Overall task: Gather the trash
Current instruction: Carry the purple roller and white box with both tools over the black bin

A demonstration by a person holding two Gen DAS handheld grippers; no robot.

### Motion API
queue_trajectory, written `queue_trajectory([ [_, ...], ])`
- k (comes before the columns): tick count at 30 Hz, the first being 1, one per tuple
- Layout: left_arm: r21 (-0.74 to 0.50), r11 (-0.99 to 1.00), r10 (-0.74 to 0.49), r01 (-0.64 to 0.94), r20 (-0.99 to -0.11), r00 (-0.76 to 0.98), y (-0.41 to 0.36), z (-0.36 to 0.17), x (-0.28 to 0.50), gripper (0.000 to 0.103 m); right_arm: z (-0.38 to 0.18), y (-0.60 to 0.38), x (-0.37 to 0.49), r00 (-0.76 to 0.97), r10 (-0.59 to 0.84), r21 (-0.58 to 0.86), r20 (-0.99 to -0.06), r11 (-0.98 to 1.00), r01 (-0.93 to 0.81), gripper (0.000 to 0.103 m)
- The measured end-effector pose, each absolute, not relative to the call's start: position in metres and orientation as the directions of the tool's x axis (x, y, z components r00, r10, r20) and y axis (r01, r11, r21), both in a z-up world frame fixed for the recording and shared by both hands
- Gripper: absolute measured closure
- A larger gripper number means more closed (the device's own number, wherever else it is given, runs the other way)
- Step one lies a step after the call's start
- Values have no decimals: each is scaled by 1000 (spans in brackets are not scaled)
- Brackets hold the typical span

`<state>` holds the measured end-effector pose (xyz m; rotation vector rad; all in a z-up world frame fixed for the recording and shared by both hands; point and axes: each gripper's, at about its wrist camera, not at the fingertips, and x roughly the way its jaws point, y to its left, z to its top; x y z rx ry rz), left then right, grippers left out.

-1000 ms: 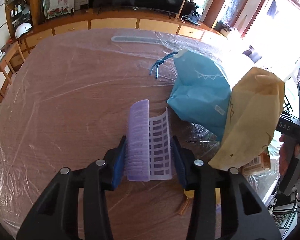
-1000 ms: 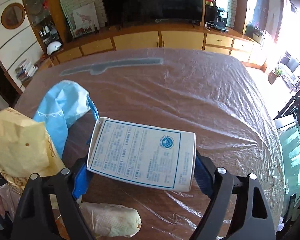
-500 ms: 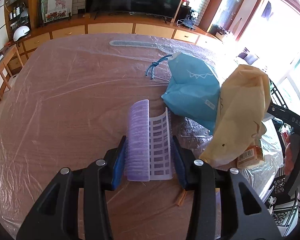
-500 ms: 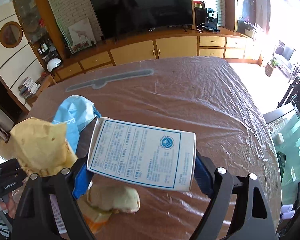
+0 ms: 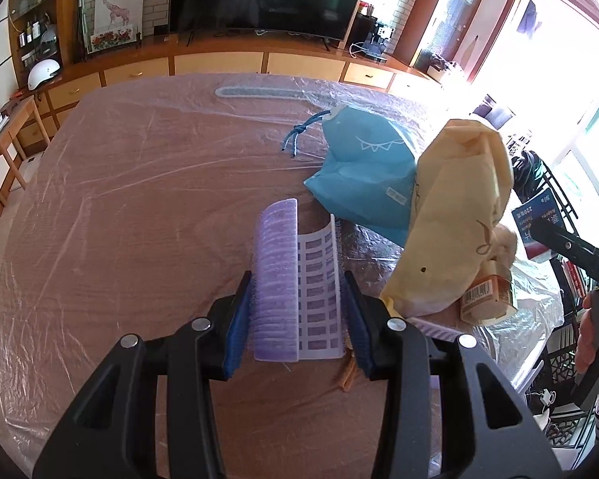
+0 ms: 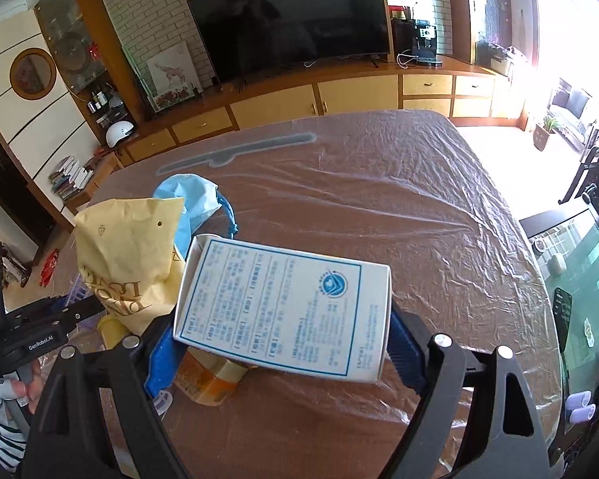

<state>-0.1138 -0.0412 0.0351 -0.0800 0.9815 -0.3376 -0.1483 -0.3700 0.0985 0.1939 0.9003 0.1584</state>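
My left gripper [image 5: 297, 319] is shut on a purple and white plastic tray [image 5: 295, 279] and holds it above the table. My right gripper [image 6: 283, 343] is shut on a white cardboard box with blue print [image 6: 283, 307], also lifted. A tan paper bag [image 5: 455, 223] stands upright between the two grippers and also shows in the right wrist view [image 6: 127, 255]. A blue drawstring bag [image 5: 367, 167] lies behind it. A small brown carton with a barcode [image 5: 487, 295] sits at the paper bag's foot.
The wooden table [image 5: 139, 207] is covered in clear plastic film. A yellow-orange container [image 6: 211, 383] lies under the box. A small brown scrap [image 5: 345, 375] lies near the left gripper. A TV cabinet stands behind the table.
Both grippers have risen and pulled back from the table. The tan paper bag now stands more upright and nearer the middle. Both grips are unchanged.
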Motion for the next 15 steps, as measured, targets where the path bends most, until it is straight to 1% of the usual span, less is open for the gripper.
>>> queue_trajectory([
  [7, -215, 941, -325, 260, -786, 526, -40, 44, -125, 59, 110, -368, -163, 630, 235, 243, -740, 967, -75, 20],
  [15, -207, 938, -329, 277, -782, 530, -41, 49, -140, 59, 113, -361, -185, 615, 273, 262, -740, 959, -111, 20],
])
